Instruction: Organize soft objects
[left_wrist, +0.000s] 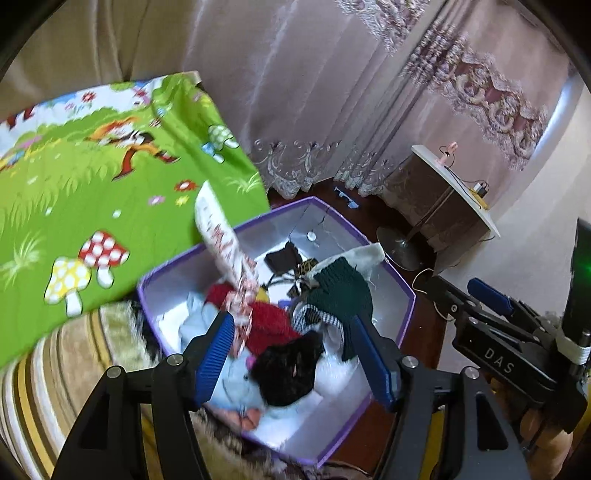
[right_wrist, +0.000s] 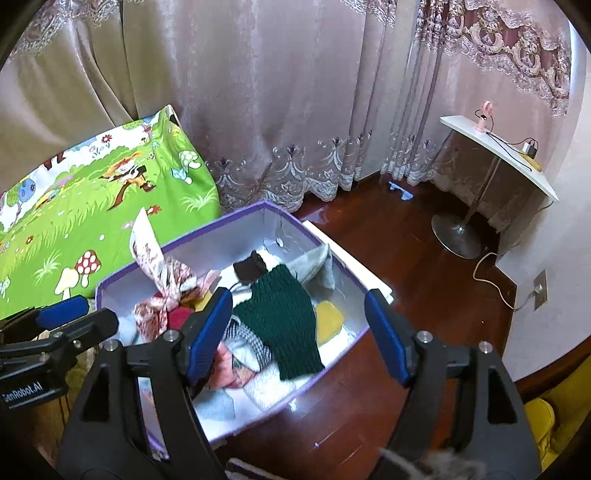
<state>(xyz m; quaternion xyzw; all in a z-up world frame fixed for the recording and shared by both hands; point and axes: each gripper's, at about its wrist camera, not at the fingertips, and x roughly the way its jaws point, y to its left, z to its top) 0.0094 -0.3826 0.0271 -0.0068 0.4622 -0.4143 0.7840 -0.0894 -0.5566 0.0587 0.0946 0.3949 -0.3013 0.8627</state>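
A purple-rimmed box (left_wrist: 402, 291) (right_wrist: 110, 284) holds several soft items: a dark green knit (left_wrist: 340, 291) (right_wrist: 280, 321), a red knit (left_wrist: 269, 321), a black piece (left_wrist: 291, 365), a light blue cloth (left_wrist: 229, 384) and a yellow cloth (right_wrist: 328, 317). A white-and-red patterned cloth (left_wrist: 221, 236) (right_wrist: 162, 280) rises out of the box's left side, blurred, its lower end beside my left gripper's left finger. My left gripper (left_wrist: 295, 354) hangs open over the pile. My right gripper (right_wrist: 299, 332) stands open above the green knit, holding nothing.
A green cartoon mat (left_wrist: 92, 184) with mushrooms lies left of the box, above striped fabric (left_wrist: 37, 369). Curtains (right_wrist: 277, 110) hang behind. On the dark wood floor (right_wrist: 388, 240) stand a white-topped side table (right_wrist: 498, 147) on a round base, and a cable (right_wrist: 491, 273).
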